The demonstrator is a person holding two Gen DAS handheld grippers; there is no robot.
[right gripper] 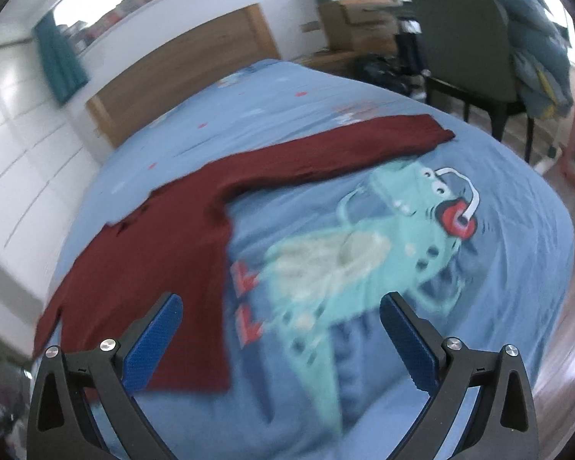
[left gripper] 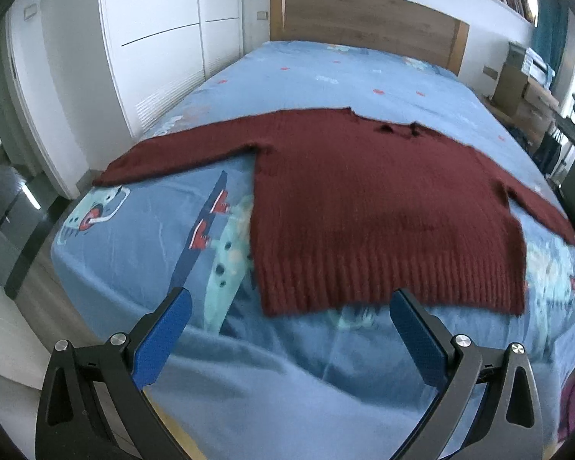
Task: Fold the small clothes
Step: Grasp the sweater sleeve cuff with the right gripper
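Maroon knit sweater (left gripper: 364,207) lies flat, 2 sleeves outspread.

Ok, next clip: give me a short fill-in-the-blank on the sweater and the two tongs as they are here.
1. The dark red sweater lies spread flat on the ____ bedsheet.
2. Both of its sleeves are stretched ____ to the sides, not folded in.
3. The left tongs are ____, holding nothing.
4. The right tongs hang over the sheet's teal cartoon ____ print.

Missing words: blue; out; open; monster
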